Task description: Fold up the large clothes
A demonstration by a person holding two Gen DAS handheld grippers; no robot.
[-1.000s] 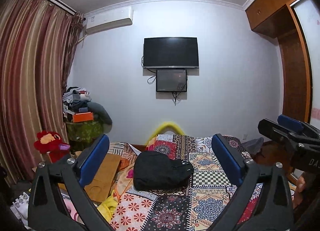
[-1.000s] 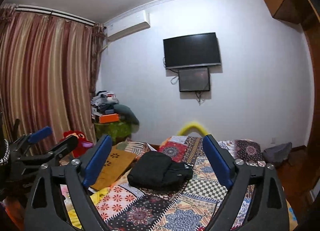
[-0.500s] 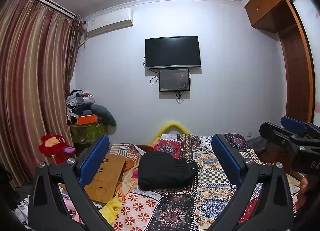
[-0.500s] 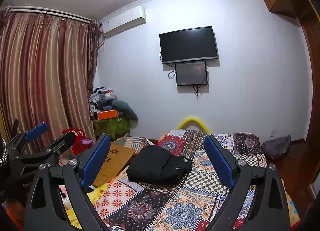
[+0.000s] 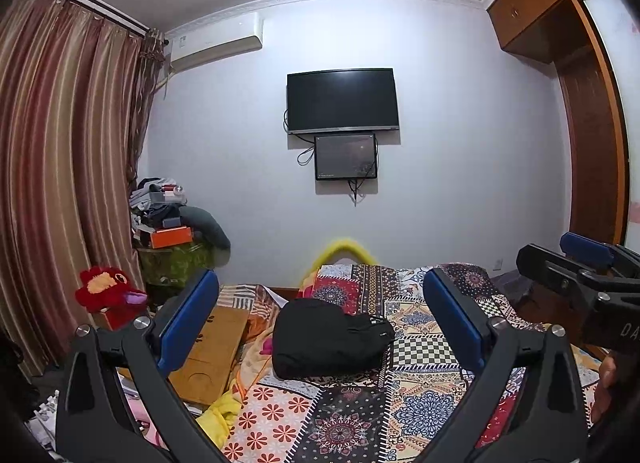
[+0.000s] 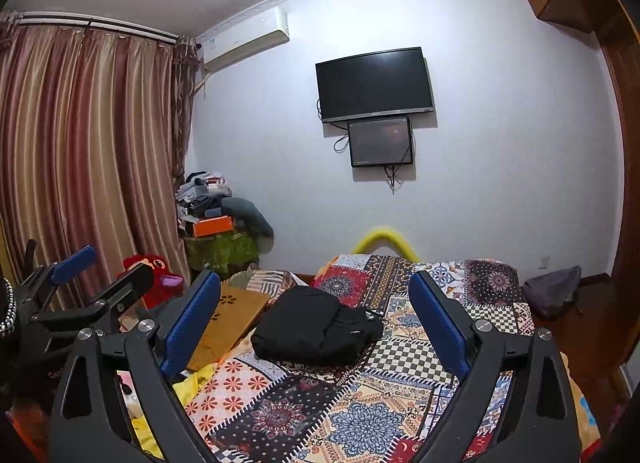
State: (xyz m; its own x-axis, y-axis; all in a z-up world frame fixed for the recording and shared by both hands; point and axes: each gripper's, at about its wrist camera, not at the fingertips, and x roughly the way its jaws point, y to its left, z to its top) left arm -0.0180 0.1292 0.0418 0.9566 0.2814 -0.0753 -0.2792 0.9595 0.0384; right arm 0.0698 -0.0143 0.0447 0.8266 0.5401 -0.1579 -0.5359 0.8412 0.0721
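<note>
I hold left claw [image 5: 320, 315] spread wide and empty, right claw [image 6: 316, 311] likewise, both above patchwork bed [image 5: 360, 415], folded black garment [image 5: 328, 343] lying mid-bed

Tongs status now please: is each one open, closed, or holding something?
Left tongs: open, holding nothing.
Right tongs: open, holding nothing.

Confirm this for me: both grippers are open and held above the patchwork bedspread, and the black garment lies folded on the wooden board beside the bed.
One thing is wrong. The black garment lies on the patchwork bedspread, not on the wooden board, which sits apart to its left; the right wrist view shows this. The rest stands: the left gripper and right gripper are both open, holding nothing.
</note>
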